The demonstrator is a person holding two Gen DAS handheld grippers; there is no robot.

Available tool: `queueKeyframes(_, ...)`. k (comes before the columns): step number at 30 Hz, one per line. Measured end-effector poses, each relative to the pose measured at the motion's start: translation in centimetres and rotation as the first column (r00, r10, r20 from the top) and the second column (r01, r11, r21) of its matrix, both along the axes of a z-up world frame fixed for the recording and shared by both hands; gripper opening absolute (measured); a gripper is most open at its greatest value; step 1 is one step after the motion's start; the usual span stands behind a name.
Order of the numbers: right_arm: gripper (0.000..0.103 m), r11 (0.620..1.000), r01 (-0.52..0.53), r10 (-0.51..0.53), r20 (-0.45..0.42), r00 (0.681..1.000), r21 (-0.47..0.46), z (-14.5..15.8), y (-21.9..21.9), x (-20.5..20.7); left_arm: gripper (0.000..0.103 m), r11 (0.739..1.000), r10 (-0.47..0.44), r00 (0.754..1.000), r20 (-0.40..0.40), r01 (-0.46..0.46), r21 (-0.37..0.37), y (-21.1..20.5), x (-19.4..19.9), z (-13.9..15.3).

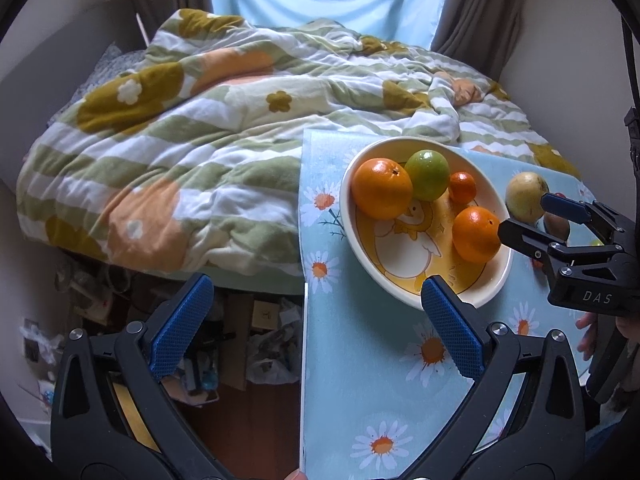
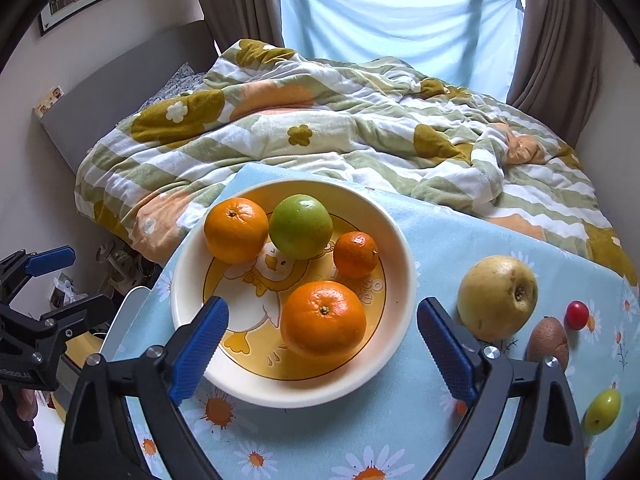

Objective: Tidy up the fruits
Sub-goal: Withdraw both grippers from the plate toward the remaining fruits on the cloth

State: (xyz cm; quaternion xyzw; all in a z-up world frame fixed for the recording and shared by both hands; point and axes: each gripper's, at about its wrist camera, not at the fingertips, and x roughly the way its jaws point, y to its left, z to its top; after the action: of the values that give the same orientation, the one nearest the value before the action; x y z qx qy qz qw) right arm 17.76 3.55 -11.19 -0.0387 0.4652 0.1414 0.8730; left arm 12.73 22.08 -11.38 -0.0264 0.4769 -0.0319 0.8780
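- Right hand-held gripper (image 2: 322, 338) hangs over the near rim of the bowl (image 2: 400, 240), jaws spread wide, nothing pinched between them.
- Between its blue pads (image 2: 446, 344) sits the near orange (image 2: 323, 319), loose in the bowl at about six o'clock, touched by neither pad.
- Left hand-held gripper (image 1: 310, 328) is parted wide too and empty, hovering at the tabletop's (image 1: 360, 400) left edge, its right finger over the bowl's near rim.
- Inside the bowl: a second orange (image 2: 236, 230) at ten o'clock, a green fruit (image 2: 301, 227) at twelve touching it, and a small mandarin (image 2: 355, 255) at two o'clock.
- A yellow duck picture shows on the bowl's floor among the four fruits.
- Out on the daisy-print cloth, a yellow pear (image 2: 497, 298) lies at the bowl's three o'clock, near but apart from the rim.
- Just beside the pear's near right side stands a brown kiwi (image 2: 547, 342); past it a small red fruit (image 2: 577, 315).
- A small green fruit (image 2: 603, 406) lies alone at the bowl's four o'clock, well apart from it.
- Beyond the tabletop, at twelve o'clock, the bed carries a rumpled flowered quilt (image 2: 320, 136).
- From the left wrist view, the right hand-held gripper reaches in from three o'clock, its lower fingertip close beside the near orange.
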Motion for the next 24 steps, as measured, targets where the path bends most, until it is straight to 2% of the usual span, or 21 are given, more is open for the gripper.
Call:
queueKeyframes(5, 0.094, 0.998, 0.061, -0.061, 0.007, 0.998, -0.004, 2.0, -1.3, -1.6, 0.103, 0.999, -0.032, 0.999, 0.021, 0.031, 0.015, -0.5, -0.4, 1.6)
queueKeyframes(13, 0.094, 0.986, 0.168, -0.168, 0.048, 0.985, -0.016, 5.2, -4.6, -4.8, 0.103, 0.994, -0.110, 0.992, 0.060, 0.111, -0.005, -2.2, -0.6, 3.5)
queueKeyframes(20, 0.094, 0.964, 0.266, -0.265, 0.049, 0.963, 0.005, 6.7, -9.0, -7.2, 0.103, 0.988, -0.154, 0.983, 0.099, 0.153, 0.012, -5.1, -0.6, 5.2)
queueKeyframes(24, 0.094, 0.954, 0.300, -0.300, 0.033, 0.953, 0.001, 6.8, -12.2, -8.0, 0.103, 0.987, -0.157, 0.982, 0.109, 0.158, -0.002, -7.6, -0.5, 5.8)
